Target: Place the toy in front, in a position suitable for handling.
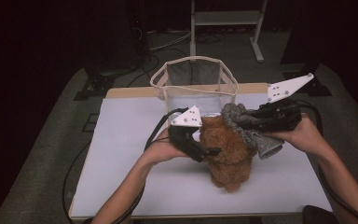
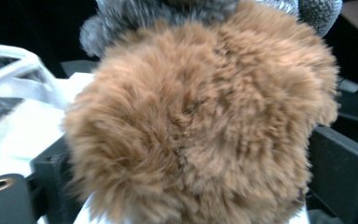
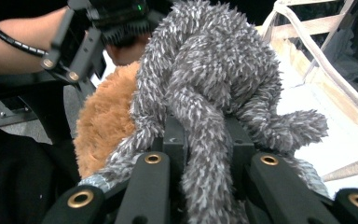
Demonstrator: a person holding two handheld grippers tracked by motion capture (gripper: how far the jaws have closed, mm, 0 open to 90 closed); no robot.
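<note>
Plush toy, brown, upright on white table. Left gripper at toy's left flank, jaws spread wide around its fur. Right gripper just behind toy's top, clamped on grey fuzzy cloth. Mesh basket beyond toy.

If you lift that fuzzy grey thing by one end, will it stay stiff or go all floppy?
Probably floppy: the grey fuzzy cloth droops in twisted strands around the right gripper, whose jaws pinch it. It looks light, since it rests on the brown plush toy without visibly squashing it. Its shaggy pile should resist slipping.
</note>
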